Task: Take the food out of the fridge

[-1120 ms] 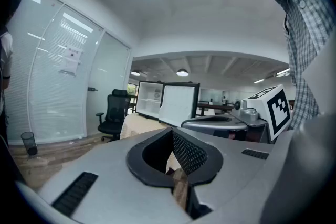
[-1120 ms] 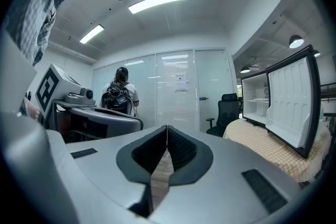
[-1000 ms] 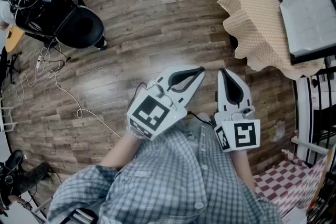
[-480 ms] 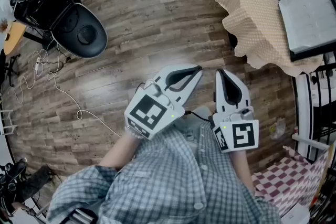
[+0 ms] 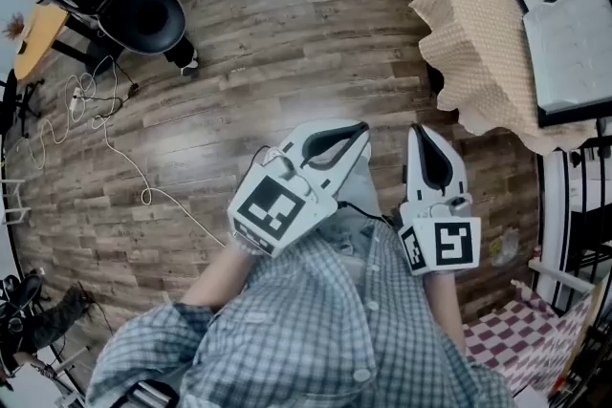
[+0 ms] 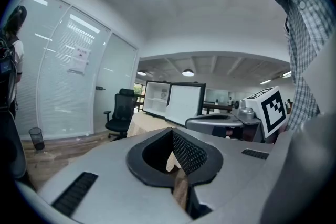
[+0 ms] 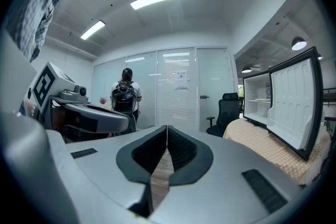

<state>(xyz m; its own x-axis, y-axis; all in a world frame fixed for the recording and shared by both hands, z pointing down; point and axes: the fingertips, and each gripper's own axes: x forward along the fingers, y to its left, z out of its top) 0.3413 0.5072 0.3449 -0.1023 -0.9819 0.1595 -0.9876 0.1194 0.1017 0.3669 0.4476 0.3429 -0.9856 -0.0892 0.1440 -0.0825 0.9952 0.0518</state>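
floor [image 5: 287,43] brown planks | tablecloth [image 5: 478,43] tan | shirt [image 5: 325,320] grey plaid | cloth [image 5: 512,334] red-white check | fridge [image 7: 294,107] white

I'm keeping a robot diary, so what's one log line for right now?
left gripper: jaws shut, empty | right gripper: jaws shut, empty | fridge: door open, not yet reached

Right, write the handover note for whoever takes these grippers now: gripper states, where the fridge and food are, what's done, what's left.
Left gripper: shut, nothing between the jaws, held in front of the body.
Right gripper: shut, empty, beside the left one.
Fridge: stands on the cloth-covered table, ahead and to the right, out of reach for now. Its door is open. No food can be made out inside from here.
Done: the door is already open; no food is out in any view.
Left: step up to the fridge, open a gripper, find the food and take it out.
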